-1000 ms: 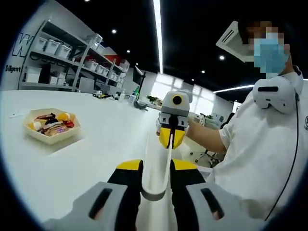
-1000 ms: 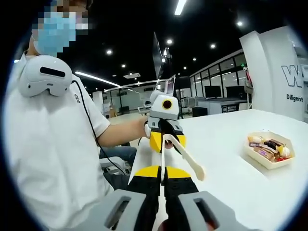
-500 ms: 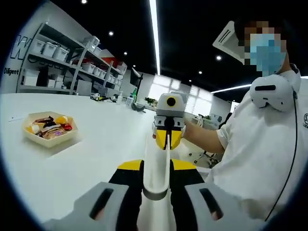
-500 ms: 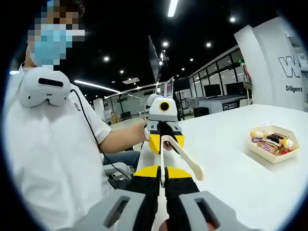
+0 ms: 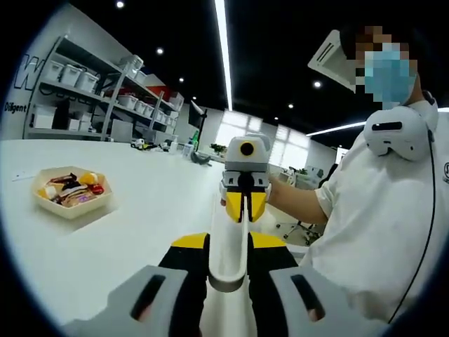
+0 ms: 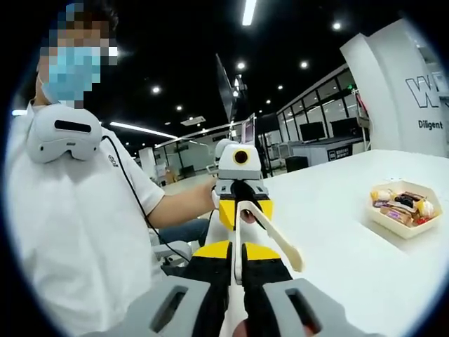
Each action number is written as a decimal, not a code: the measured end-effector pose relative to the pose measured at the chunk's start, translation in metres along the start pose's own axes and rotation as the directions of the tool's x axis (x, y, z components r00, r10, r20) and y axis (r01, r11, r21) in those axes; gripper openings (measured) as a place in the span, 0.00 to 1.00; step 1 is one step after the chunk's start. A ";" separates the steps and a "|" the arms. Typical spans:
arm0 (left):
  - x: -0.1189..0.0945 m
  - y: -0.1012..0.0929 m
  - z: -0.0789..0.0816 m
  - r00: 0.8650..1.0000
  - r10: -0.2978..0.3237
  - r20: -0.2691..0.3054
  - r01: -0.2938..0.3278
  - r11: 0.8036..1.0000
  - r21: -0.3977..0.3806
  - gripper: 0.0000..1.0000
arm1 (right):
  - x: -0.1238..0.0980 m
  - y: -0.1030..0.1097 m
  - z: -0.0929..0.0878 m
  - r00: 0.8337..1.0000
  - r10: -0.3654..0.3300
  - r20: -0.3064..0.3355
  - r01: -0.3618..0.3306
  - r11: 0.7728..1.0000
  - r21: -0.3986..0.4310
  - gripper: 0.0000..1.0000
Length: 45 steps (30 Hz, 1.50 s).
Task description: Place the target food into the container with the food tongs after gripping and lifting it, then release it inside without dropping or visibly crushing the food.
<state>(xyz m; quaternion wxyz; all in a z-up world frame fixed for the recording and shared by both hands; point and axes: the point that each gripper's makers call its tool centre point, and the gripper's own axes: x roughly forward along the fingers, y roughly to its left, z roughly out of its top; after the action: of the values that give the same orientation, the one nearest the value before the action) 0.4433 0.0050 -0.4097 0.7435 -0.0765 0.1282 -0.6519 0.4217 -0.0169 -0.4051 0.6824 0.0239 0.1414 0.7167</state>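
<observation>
Wide bare stretch of white table (image 5: 133,210) open between the tongs (image 5: 228,249) and the tray of food (image 5: 70,193); nothing standing on that path. Tray well apart from both grippers, open-topped, reachable from above. Straight ahead blocked: right gripper (image 5: 243,203) facing the left gripper (image 6: 242,210), tongs bridging the two. Person (image 6: 77,232) closing off the near table edge. Shelving (image 5: 84,95) far behind the tray, clear of it.

Open-plan office-lab — big, dark-ceilinged.
Strip lights (image 5: 224,49) overhead, shelving (image 5: 77,95) of storage bins, a long white table (image 5: 140,210), monitors (image 6: 312,131) by glass partitions.
</observation>
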 end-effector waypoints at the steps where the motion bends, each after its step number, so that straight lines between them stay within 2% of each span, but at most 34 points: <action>1: 0.000 0.000 0.000 1.000 -0.001 0.001 0.001 1.000 0.000 0.19 | 0.001 0.001 0.000 1.000 0.004 0.000 -0.004 1.000 -0.003 0.00; 18: 0.002 -0.001 0.001 1.000 -0.004 0.015 0.004 1.000 0.005 0.19 | 0.005 0.000 0.002 1.000 0.012 0.015 -0.012 1.000 -0.006 0.00; 29: 0.002 0.000 -0.003 1.000 -0.006 0.006 0.006 1.000 -0.001 0.20 | 0.005 0.001 -0.001 1.000 0.004 0.011 -0.003 0.998 -0.064 0.00; 45: 0.003 -0.001 -0.003 1.000 -0.002 -0.002 0.002 1.000 0.016 0.21 | 0.004 0.001 -0.003 1.000 -0.004 0.006 0.005 0.995 -0.101 0.00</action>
<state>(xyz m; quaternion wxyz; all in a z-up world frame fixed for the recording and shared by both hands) 0.4416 0.0025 -0.4128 0.7431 -0.0698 0.1237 -0.6539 0.4200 -0.0139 -0.4083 0.6849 -0.0090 0.1029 0.7213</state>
